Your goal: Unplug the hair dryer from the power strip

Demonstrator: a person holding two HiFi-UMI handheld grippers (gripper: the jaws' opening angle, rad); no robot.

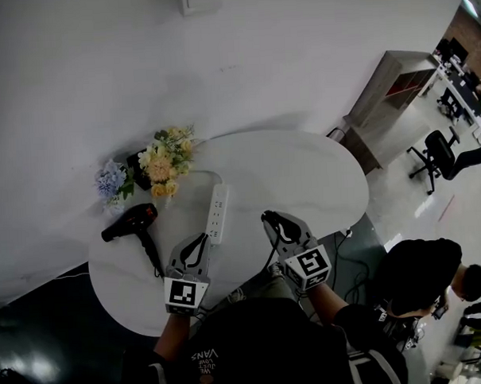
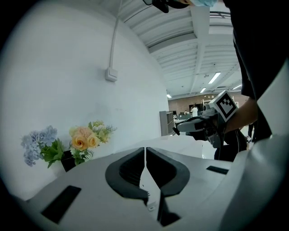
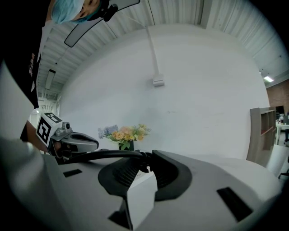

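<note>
White surface (image 1: 303, 176): power strip (image 1: 218, 214) at centre, hair dryer (image 1: 130, 221) to its left. Our right claw (image 1: 272, 220) grips the black plug (image 3: 142, 158), apart from the strip; the left claw (image 2: 145, 153) is closed and empty. We hold the plug body, never the cord (image 3: 104, 154).

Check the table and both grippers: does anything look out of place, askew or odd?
Nothing is spilled or damaged. One thing stands out: the right gripper is closed on a plug with its black cord trailing, away from the power strip. The hair dryer lies on its side near the table's left edge.
</note>
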